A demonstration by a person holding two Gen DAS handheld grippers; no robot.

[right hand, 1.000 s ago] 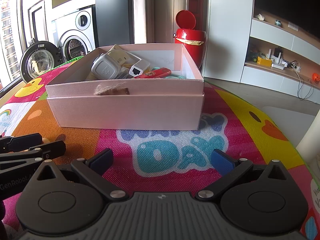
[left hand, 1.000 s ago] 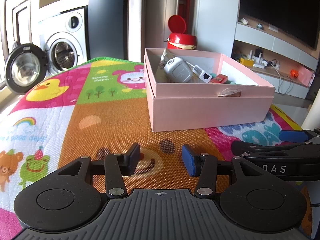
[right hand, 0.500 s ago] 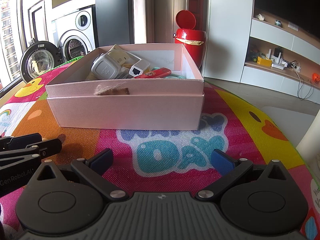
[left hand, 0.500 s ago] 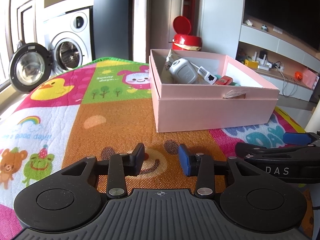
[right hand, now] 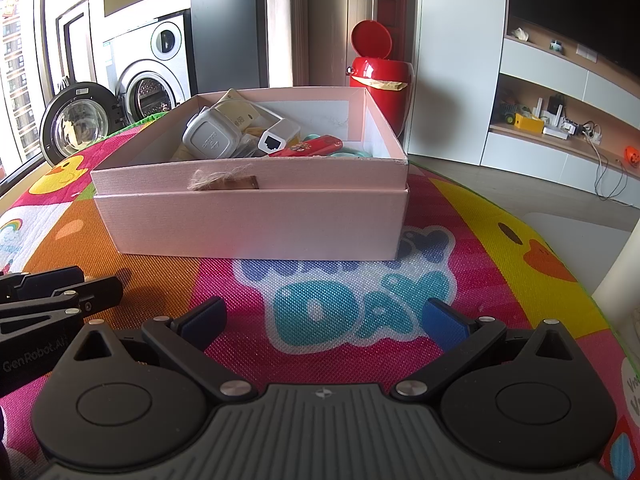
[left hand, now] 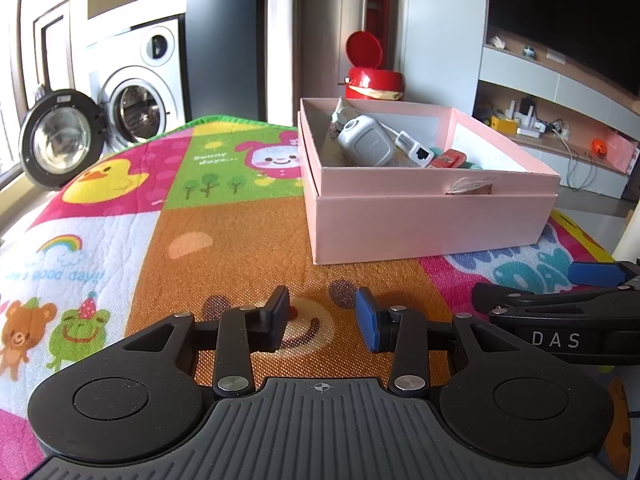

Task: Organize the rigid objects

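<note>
The left tongs (left hand: 322,320) have narrowed since a second ago, nothing between them; the right tongs (right hand: 326,318) gape wide and empty. Beyond both, on the colourful mat (left hand: 240,248), sits the open pink box (right hand: 256,220), holding a grey case (right hand: 212,142), white adapter (right hand: 278,140) and red piece (right hand: 306,148).

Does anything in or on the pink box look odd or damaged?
Yes. On the front wall of the pink box a frayed tuft of twine sticks out beside a brown tag. Inside, the grey device and other items lie piled, not sorted.
</note>
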